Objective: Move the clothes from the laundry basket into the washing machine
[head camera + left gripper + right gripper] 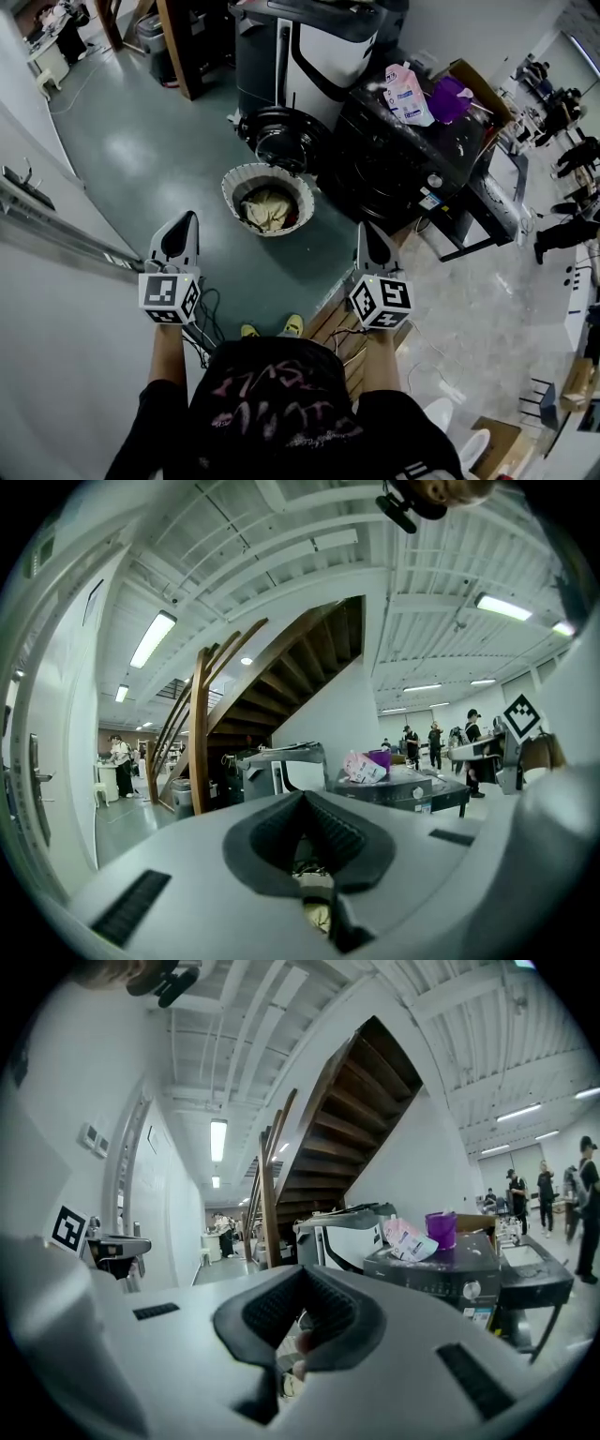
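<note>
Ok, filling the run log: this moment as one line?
left gripper: shut, empty | right gripper: shut, empty | clothes: in laundry basket | washing machine: beside basket

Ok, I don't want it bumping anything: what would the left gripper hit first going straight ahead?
Probably the grey-and-white machine beyond the basket, which sits below that line; depth is unclear.

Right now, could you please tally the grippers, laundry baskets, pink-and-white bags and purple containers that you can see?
Grippers: 2 (left gripper, right gripper)
Laundry basket: 1
Pink-and-white bag: 1
Purple container: 1
Total: 5
</note>
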The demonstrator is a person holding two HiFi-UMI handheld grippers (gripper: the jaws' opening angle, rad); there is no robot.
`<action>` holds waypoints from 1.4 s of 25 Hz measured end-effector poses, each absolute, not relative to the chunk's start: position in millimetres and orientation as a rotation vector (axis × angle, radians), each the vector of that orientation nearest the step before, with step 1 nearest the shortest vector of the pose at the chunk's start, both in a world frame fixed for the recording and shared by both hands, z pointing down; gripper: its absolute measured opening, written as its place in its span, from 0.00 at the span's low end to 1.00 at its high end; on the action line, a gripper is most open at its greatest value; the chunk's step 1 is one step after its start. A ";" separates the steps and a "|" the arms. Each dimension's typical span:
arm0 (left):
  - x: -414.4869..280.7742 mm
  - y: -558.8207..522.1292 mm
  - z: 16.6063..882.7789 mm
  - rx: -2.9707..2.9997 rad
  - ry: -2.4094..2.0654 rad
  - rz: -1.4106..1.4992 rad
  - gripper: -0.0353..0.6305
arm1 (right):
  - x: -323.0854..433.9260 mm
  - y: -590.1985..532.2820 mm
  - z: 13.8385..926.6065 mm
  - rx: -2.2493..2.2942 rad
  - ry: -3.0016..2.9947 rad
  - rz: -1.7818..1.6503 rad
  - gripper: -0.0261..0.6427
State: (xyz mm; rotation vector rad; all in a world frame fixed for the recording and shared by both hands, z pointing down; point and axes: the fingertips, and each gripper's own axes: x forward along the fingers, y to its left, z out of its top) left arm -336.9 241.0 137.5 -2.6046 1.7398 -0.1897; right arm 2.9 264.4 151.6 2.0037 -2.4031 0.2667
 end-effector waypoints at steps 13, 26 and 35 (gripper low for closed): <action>-326.4 239.8 138.5 -2.644 1.705 -0.228 0.24 | 4.4 266.5 149.2 1.993 -2.444 0.275 0.35; -311.2 238.1 143.2 -2.681 1.679 -0.241 0.46 | 17.2 264.0 151.7 2.016 -2.469 0.307 0.48; -284.2 230.4 144.2 -2.672 1.675 -0.275 0.46 | 43.3 254.8 160.1 2.006 -2.484 0.326 0.47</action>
